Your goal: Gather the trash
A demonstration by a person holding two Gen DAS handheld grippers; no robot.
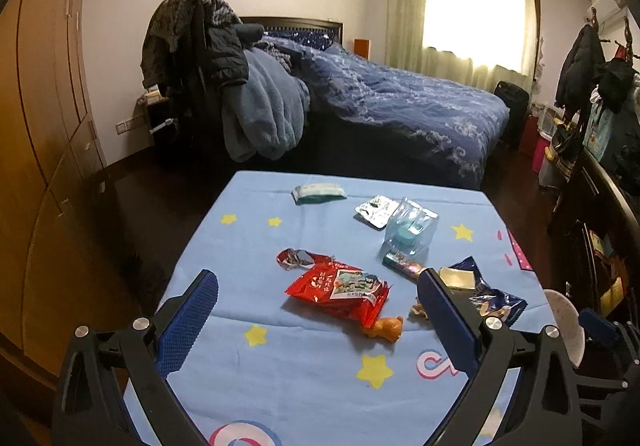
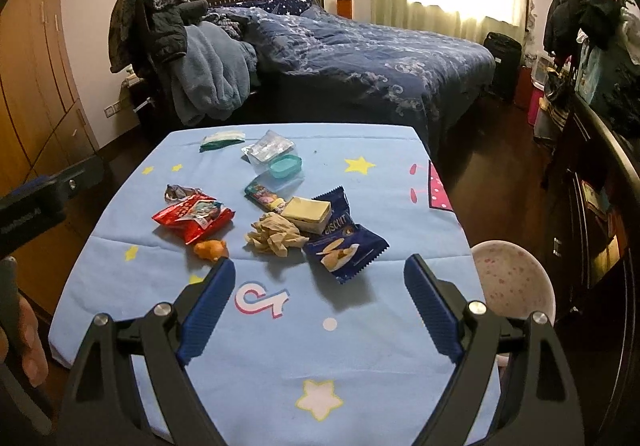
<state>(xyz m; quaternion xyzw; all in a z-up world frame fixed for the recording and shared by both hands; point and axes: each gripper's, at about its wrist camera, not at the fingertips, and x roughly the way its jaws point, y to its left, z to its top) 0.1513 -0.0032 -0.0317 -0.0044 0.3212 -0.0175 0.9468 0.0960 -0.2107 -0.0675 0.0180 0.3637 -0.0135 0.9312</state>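
Trash lies on a table under a light-blue star-print cloth (image 2: 360, 346): a red snack bag (image 1: 340, 294) (image 2: 192, 220), a crumpled foil wrapper (image 1: 294, 258), an orange lump (image 2: 212, 248), a crumpled tissue (image 2: 274, 236), a blue biscuit wrapper (image 2: 344, 246), a yellow block (image 2: 306, 212), a candy wrapper (image 2: 264, 194), a clear tub with a teal lid (image 2: 280, 166), a silver blister pack (image 2: 268, 146) and a tissue pack (image 2: 222, 138). My left gripper (image 1: 318, 274) hangs open just short of the red bag. My right gripper (image 2: 320, 262) is open and empty, short of the biscuit wrapper.
A round white speckled stool or bin (image 2: 512, 282) stands off the table's right edge. Behind the table is a bed with dark blue bedding (image 2: 360, 54). A wooden wardrobe (image 1: 40, 126) lines the left wall. A hand (image 2: 24, 334) shows at the left edge.
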